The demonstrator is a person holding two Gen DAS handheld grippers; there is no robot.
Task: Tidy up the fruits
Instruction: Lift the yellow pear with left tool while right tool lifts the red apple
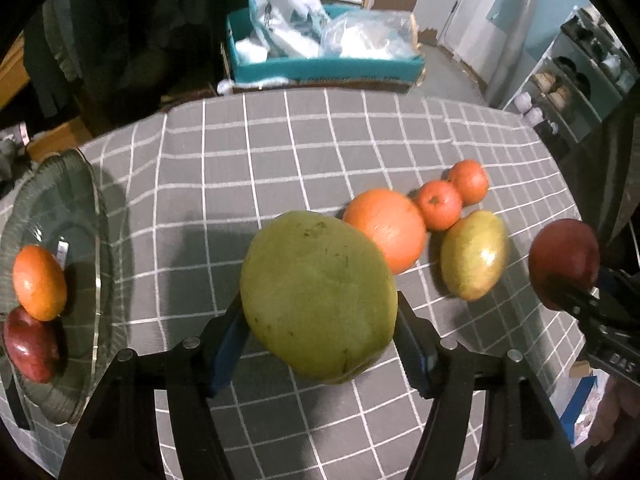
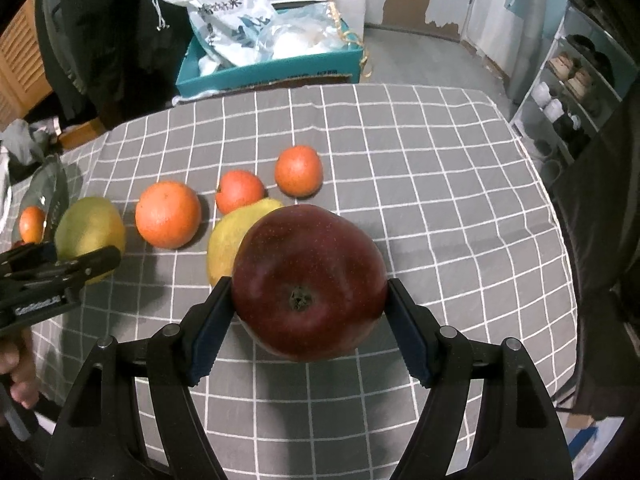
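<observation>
My left gripper [image 1: 320, 312] is shut on a big green mango [image 1: 320, 296], held above the checked grey tablecloth [image 1: 224, 184]. My right gripper [image 2: 308, 296] is shut on a dark red apple [image 2: 308, 280], also off the cloth. On the cloth lie a large orange [image 1: 386, 228], two small tangerines [image 1: 438, 205] [image 1: 469, 182] and a yellow-green mango [image 1: 474, 254]. At the left a glass plate [image 1: 96, 280] holds an orange [image 1: 40, 282] and a red apple [image 1: 30, 348]. The right wrist view shows the left gripper [image 2: 80, 264] with its green mango [image 2: 90, 232] at far left.
A teal box [image 1: 328, 68] stuffed with plastic bags stands behind the table's far edge. A shelf with shoes [image 1: 568, 80] is at the right. Dark clothing hangs at the back left. A person's hand [image 2: 16, 368] grips the left tool.
</observation>
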